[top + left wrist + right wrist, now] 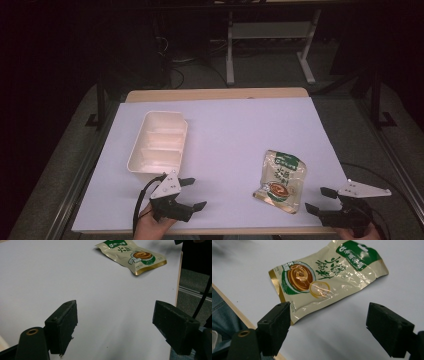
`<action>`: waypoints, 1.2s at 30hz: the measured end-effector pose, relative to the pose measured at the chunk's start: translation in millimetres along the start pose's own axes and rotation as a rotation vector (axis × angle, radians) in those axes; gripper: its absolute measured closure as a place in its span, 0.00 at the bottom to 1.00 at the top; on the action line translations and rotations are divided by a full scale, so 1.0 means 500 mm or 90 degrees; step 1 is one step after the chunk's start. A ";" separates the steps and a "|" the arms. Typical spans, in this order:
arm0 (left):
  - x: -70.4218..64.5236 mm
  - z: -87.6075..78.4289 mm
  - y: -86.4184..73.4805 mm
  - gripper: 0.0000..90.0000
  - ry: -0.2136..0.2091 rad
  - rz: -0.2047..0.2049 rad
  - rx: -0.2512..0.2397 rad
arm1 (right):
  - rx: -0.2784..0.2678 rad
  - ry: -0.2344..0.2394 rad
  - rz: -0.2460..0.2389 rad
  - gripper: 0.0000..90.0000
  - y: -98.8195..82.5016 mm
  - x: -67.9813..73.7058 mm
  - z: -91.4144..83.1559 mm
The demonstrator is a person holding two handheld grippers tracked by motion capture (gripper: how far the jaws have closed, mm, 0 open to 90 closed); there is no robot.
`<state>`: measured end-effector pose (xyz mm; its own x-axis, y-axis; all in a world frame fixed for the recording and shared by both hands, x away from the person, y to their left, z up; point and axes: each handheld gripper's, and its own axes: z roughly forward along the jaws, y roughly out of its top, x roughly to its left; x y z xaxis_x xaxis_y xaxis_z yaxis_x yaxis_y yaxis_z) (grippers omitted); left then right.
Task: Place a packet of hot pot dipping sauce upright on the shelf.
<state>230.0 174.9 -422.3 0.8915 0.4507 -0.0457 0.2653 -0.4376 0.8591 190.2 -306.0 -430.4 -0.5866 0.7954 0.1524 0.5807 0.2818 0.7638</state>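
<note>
**Soft pouch waiting beside the right tongs**

A white three-compartment tray (159,142) sits just beyond the left tongs (191,193), which gape wide and hold nothing — bare worktop (225,130) lies between their jaws. Between the two tongs, nearer the right pair, a glossy green-and-cream snack pouch (281,181) lies flat. The right tongs (320,199) point at its near gold edge, jaws wide and empty — one jaw just beside that edge.

The pouch looks light, soft and slippery, likely to buckle when pinched. The flat sealed edge (277,287) seems the best place to grip, not the puffed middle.
</note>
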 end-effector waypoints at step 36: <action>-0.074 0.301 0.176 0.88 -0.118 0.080 0.120 | -0.001 -0.022 0.005 0.25 0.010 -0.012 0.009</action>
<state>275.7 2.6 -421.9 0.9690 0.2416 -0.0518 0.1963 -0.6257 0.7550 198.9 -306.9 -430.4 -0.5621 0.8158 0.1360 0.5839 0.2750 0.7638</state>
